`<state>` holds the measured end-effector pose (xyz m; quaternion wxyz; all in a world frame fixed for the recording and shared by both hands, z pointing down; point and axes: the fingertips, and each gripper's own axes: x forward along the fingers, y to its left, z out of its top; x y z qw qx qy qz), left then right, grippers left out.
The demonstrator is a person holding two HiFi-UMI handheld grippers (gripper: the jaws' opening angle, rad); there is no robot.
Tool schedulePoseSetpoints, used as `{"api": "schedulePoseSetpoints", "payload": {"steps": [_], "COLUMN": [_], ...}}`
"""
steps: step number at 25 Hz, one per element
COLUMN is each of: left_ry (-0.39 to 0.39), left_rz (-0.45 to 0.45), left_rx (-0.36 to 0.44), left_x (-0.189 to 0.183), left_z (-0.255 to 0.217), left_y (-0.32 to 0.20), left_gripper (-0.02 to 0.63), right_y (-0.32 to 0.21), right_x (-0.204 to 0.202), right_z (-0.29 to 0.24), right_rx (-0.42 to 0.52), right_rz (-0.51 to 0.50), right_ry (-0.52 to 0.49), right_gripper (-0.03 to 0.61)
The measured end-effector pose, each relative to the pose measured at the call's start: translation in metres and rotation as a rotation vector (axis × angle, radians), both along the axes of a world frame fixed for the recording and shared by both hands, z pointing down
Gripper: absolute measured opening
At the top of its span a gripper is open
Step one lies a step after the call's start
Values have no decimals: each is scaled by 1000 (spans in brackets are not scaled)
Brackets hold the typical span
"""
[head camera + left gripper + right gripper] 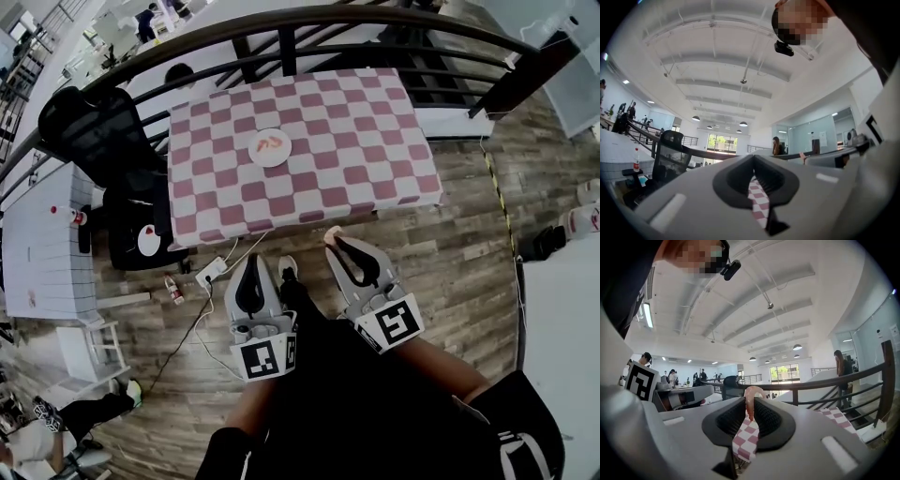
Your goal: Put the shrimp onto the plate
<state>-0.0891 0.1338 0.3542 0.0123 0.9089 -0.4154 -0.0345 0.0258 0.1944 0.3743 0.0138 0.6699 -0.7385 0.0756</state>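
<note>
At the right hand-held gripper's tips: a small pink curved shrimp (750, 399) is pinched between the jaws of the right hand-held gripper (749, 412), so this one is gripping.
Shrimp's long way: it runs along the jaws, and its curled end pokes out past the tips.
Ahead and to the left of the right hand-held gripper: the round white plate (272, 162) sits on the table with the pink and white checked cloth (356, 141). Orange shrimp pieces (270, 142) already lie on it.
Beside it, to the left: the left hand-held gripper (252, 258) has its jaws only a little apart, with nothing between them.
Which is nearer: both look about as near to the plate, but only the right one has a shrimp.
Edge in the way: the near edge of the table lies between both tips and the plate. Both hang over the brown wood floor (450, 253), not yet over the cloth.
Room to move: the cloth around the plate is bare, so I think the way in is open.
Far side: a dark curved metal railing (281, 47) stands past the table, well apart from the plate.
Next move, I think: go forward and left until the shrimp is above the plate.
</note>
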Motion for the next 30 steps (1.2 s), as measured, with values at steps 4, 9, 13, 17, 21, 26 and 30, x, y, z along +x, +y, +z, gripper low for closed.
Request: {"api": "schedulePoseSetpoints", "payload": {"steps": [4,9,13,17,21,26,30], "left_ry": [5,8,12,17,25,41,30], "left_rz": [34,17,39,76,86,89,70], "left_rx": [-3,7,-17,-42,-47,-63,-86], "left_x": [13,13,13,19,21,23,23], "left_z": [-5,-13,-8,-1,1,7,11], "left_y": [-45,-97,-138,-172,-208,-240,-256], "left_gripper": [9,11,11,9,11,9,11], "right_y": [-50,-104,-149,-187,-223,-256,-271], "right_x": [6,9,6,0,2,1,4], "right_z": [-8,-12,-11,-8,-6,2,9], "right_rx": [3,-12,-22,-43,-48,-73,-101], "right_rz": [15,23,25,20,32,27,8], "right_ry": [-2,1,5,6,15,5,-6], "right_gripper": [54,54,54,54,54,54,54]}}
